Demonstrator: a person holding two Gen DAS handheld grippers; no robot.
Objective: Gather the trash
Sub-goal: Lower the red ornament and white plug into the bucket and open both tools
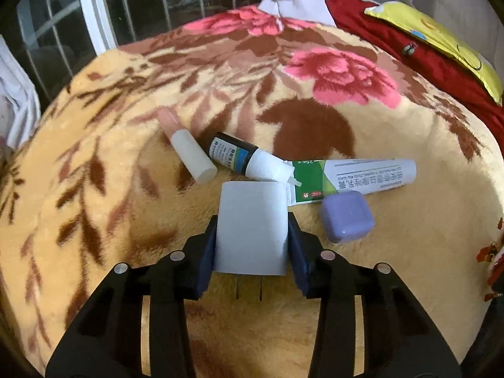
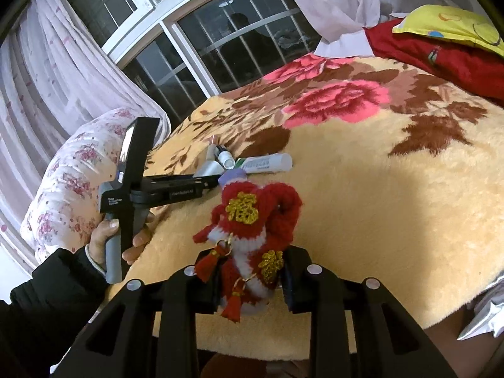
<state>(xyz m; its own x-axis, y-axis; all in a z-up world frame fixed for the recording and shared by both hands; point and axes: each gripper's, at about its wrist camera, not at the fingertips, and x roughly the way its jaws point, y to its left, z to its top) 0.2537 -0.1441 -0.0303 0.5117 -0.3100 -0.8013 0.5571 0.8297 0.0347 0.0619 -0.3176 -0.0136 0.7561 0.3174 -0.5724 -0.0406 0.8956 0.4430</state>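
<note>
In the left wrist view my left gripper (image 1: 253, 230) is shut on a white charger plug (image 1: 252, 201), its two prongs pointing back at the camera. Just beyond it on the blanket lie a white lip-balm stick (image 1: 192, 154) with a pink cap, a dark dropper bottle (image 1: 242, 159), a green-and-white ointment tube (image 1: 349, 176) and a small purple case (image 1: 346, 215). In the right wrist view my right gripper (image 2: 250, 278) is shut on a red-and-white knitted sock (image 2: 252, 214) with gold embroidery and red tassels. A hand (image 2: 104, 239) holds the left gripper (image 2: 211, 179) at the same pile.
Everything lies on a tan floral blanket (image 1: 393, 252) covering a bed. A red pillow (image 1: 409, 50) and a yellow one (image 1: 441, 37) sit at the far right. A floral pillow (image 2: 69, 173), curtains and a barred window (image 2: 236, 47) lie at the left and back.
</note>
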